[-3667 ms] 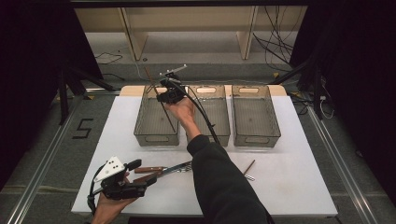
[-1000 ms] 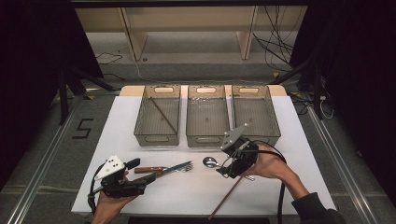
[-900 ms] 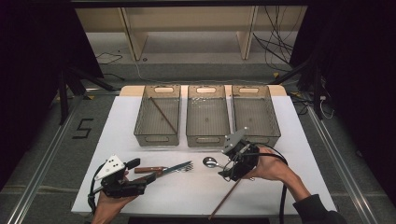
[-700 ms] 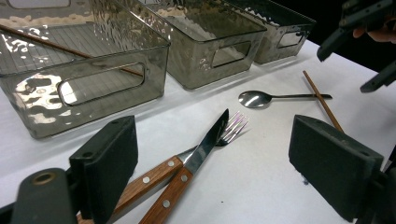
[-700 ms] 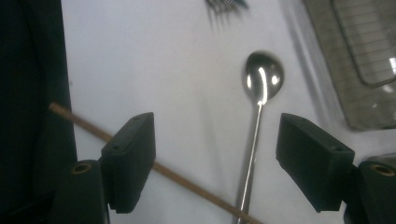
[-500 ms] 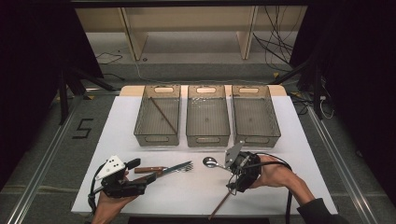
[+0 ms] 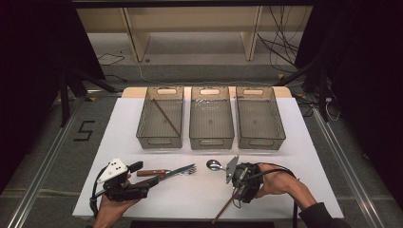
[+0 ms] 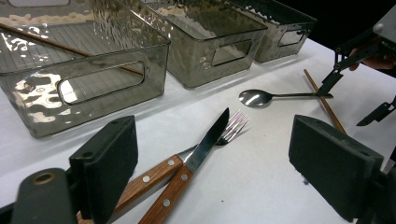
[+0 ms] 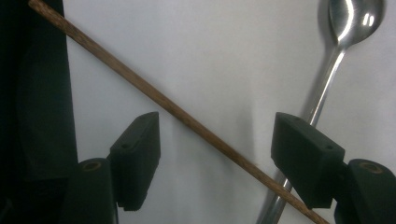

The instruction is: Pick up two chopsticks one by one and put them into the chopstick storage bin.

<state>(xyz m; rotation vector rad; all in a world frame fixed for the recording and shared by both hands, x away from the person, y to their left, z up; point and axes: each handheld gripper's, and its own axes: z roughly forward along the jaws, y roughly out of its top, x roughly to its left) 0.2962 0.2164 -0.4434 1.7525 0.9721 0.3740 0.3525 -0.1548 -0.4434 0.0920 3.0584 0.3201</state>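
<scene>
Straddling the chopstick (image 9: 187, 119) with our right gripper (image 9: 215, 144), jaws spread | spoon (image 9: 327, 79) close beside | left gripper (image 8: 212, 172) spread, idle | next: pinch chopstick alone, lift toward left bin (image 7: 160, 135).

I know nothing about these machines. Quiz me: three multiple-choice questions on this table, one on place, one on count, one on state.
1. Where does the chopstick already sorted lie?
A. left bin
B. middle bin
C. right bin

2. How many clear bins stand on the table?
A. two
B. three
C. four

3. How are the right tongs?
A. shut on the spoon
B. open over a chopstick
C. shut on the fork

Answers:
A, a brown chopstick slants across the left bin.
B, three stand side by side.
B, the right tongs gape around the loose chopstick on the table.
</scene>
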